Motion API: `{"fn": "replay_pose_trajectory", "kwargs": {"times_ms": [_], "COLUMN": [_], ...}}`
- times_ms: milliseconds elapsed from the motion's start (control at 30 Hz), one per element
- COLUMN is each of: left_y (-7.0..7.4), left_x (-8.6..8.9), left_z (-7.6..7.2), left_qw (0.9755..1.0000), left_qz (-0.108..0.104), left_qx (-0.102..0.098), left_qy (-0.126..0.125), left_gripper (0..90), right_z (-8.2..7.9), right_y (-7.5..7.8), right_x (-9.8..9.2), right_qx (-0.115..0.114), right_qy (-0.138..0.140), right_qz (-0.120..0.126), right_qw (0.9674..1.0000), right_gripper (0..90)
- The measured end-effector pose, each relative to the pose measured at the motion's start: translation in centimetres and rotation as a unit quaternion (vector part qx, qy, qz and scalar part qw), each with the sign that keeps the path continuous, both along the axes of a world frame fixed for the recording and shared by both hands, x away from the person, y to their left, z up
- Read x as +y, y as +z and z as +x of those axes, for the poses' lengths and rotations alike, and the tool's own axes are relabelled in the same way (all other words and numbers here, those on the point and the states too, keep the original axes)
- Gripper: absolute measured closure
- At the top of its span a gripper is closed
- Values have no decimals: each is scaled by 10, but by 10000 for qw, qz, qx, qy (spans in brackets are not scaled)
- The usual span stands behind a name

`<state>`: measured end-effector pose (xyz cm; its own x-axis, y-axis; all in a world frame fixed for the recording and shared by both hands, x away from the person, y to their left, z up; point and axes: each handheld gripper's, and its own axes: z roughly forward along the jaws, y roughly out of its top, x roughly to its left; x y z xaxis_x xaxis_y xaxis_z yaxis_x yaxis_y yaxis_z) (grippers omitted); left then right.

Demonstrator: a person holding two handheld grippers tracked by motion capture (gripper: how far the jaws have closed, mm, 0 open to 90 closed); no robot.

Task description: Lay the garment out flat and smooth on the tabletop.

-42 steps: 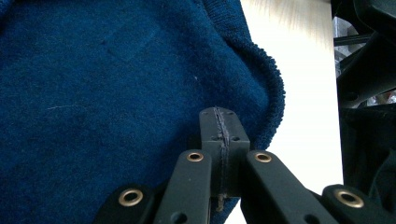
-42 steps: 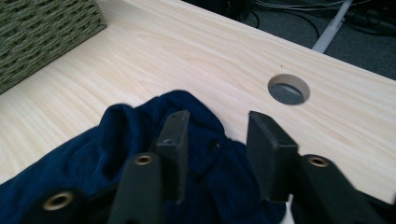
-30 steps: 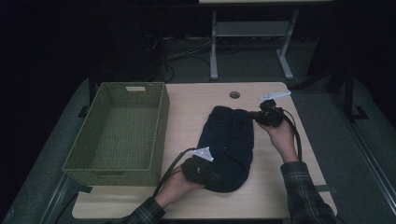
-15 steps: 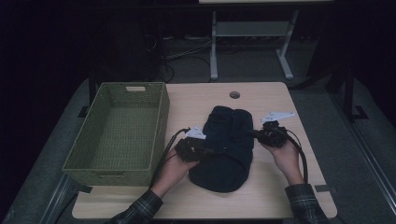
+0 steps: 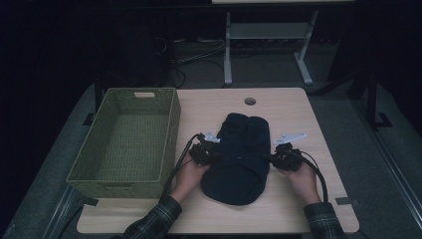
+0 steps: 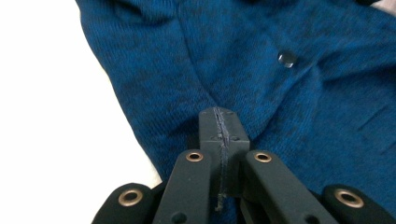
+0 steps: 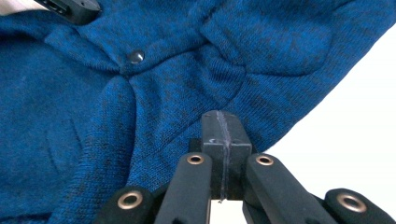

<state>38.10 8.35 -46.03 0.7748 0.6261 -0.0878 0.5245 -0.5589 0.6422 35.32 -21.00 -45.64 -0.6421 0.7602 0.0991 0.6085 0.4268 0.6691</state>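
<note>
From the high view, a folded dark blue knit garment (image 5: 240, 159) lies in the middle of the light wooden table (image 5: 298, 109), with the empty green woven basket (image 5: 127, 139) sitting well off to its left. The left gripper (image 5: 211, 155) is up against the garment's left edge and the right gripper (image 5: 272, 158) against its right edge, roughly level with each other, each in a hand coming out of a plaid sleeve (image 5: 154, 224), black cables trailing back toward the person. In the left gripper view the two black jaws are pressed together with their tips lying over the blue knit near its edge, white tabletop off to the left; the log-free look says closed, and they've just been closing, though I honestly can't tell whether any fabric is pinched between the pads. A small shiny snap button (image 6: 287, 58) sits farther up the cloth. In the right gripper view the jaws are pressed flat together too, tips at the knit's edge where it meets the bright tabletop, and a dark snap button (image 7: 136, 57) shows up and to the left. Can't tell if cloth is caught there either.
</note>
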Motion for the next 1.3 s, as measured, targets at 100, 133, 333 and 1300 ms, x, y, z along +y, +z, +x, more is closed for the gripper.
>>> {"fn": "replay_pose_trajectory", "kwargs": {"times_ms": [100, 133, 333, 1300], "left_y": [0, 0, 0, 0], "left_x": [1, 1, 1, 4], "left_z": [-1, -1, -7, -58], "left_qw": [10000, 10000, 9994, 9926], "left_qz": [0, -15, -106, -294], "left_qx": [49, 60, 234, 710], "left_qy": [-33, -41, -213, -945], "left_gripper": [899, 899, 899, 899], "right_z": [1, 2, 5, -43], "right_y": [-5, -8, -8, -7], "right_x": [3, 4, 1, -1], "right_qx": [91, 87, 24, -47], "right_qy": [18, 14, -48, 85], "right_qz": [-124, -185, -252, -350], "right_qw": [9999, 9998, 9997, 9993], "right_gripper": [900, 900, 900, 900]}}
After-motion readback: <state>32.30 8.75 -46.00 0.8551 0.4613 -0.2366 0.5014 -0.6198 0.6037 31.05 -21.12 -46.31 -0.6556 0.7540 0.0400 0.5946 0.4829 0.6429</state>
